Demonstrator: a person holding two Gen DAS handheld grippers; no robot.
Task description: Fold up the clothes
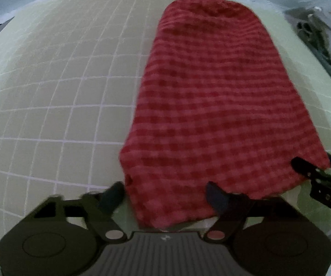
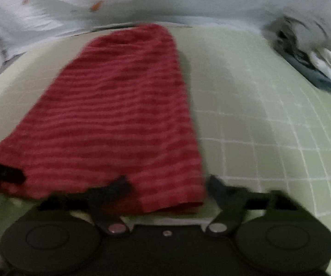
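Observation:
A red checked cloth (image 1: 213,96) lies folded into a long strip on a green grid mat (image 1: 50,92). It also shows in the right wrist view (image 2: 119,119). My left gripper (image 1: 167,189) is open, its fingers either side of the cloth's near left corner. My right gripper (image 2: 167,184) is open, its fingers astride the cloth's near right corner. The right gripper's fingers (image 1: 308,168) also show at the right edge of the left wrist view. The left gripper's finger (image 2: 1,172) shows at the left edge of the right wrist view. Both views are blurred.
The green mat (image 2: 269,126) lies on a pale sheet-covered surface (image 2: 188,2). A heap of dark and white clothes (image 2: 315,66) lies off the mat's far right; it also shows in the left wrist view (image 1: 319,43).

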